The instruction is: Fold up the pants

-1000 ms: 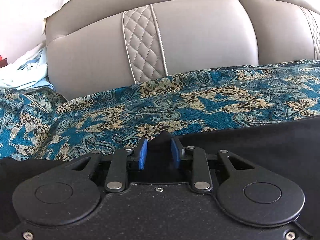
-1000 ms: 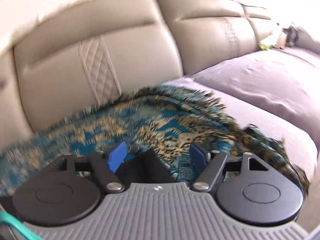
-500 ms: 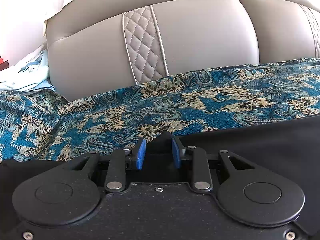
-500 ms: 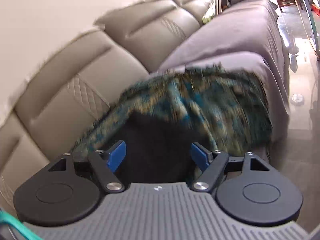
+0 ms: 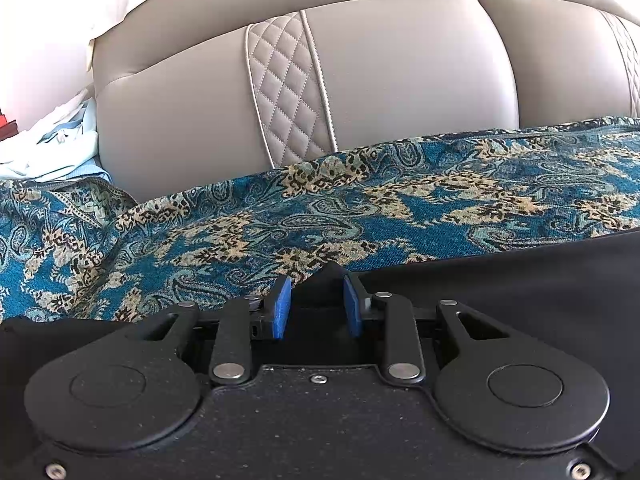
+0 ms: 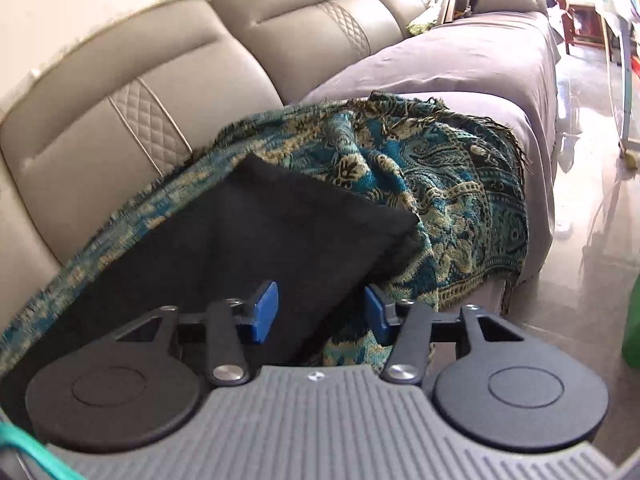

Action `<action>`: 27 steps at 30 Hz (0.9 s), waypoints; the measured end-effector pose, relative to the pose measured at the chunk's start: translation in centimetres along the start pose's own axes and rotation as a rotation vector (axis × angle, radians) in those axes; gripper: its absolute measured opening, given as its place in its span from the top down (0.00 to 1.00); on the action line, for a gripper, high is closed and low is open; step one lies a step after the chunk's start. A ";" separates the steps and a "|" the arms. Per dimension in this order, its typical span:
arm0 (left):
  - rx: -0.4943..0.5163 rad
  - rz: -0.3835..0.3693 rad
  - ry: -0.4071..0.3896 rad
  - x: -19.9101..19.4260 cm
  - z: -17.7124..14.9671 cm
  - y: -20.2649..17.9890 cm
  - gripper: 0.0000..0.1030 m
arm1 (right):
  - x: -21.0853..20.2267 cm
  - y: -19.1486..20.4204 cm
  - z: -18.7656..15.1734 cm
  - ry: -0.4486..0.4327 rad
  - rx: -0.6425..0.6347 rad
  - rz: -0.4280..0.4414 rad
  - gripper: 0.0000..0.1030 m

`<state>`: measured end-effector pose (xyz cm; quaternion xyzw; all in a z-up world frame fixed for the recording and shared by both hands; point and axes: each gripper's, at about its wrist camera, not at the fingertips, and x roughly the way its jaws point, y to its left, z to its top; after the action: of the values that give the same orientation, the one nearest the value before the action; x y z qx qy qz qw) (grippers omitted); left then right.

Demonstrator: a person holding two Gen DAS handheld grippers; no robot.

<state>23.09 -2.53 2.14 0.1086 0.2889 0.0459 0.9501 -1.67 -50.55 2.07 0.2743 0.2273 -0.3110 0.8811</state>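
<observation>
Mid-fold: my left gripper is pinching the black cloth pants edge, jaws part-closed; my right gripper is hanging wide open and empty, needing to regrasp the far corner on the teal paisley woven throw next.

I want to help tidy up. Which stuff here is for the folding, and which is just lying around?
For the folding:
black pants
left tool, pinching the pants
right tool, open

Just lying around:
blue patterned throw
sofa
purple sheet
pale clothes
</observation>
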 end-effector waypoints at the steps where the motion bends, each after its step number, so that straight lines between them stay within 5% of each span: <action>1: 0.000 0.000 0.000 0.0 0.0 0.0 0.72 | 0.2 0.1 0.1 -0.004 -0.008 -0.005 0.46; 8: -0.016 -0.002 0.002 0.1 0.0 0.2 0.69 | 2.0 -1.0 2.0 -0.016 0.049 0.015 0.51; 11: -0.033 -0.003 0.004 0.2 0.1 0.5 0.67 | 3.0 -1.6 2.9 -0.020 0.073 0.003 0.66; 15: -0.046 -0.008 0.006 0.2 0.1 0.7 0.66 | 3.0 -2.5 3.0 -0.020 0.136 0.048 0.70; 20: -0.052 -0.011 0.007 0.2 0.1 0.8 0.66 | 2.3 -2.3 2.0 -0.023 0.156 0.104 0.70; 27: -0.061 -0.016 0.007 0.3 0.0 0.9 0.66 | 3.2 -0.6 2.3 -0.032 0.073 0.058 0.74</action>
<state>23.34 -1.64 2.21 0.0770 0.2916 0.0476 0.9522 0.71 -53.78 1.75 0.3077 0.1936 -0.2978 0.8827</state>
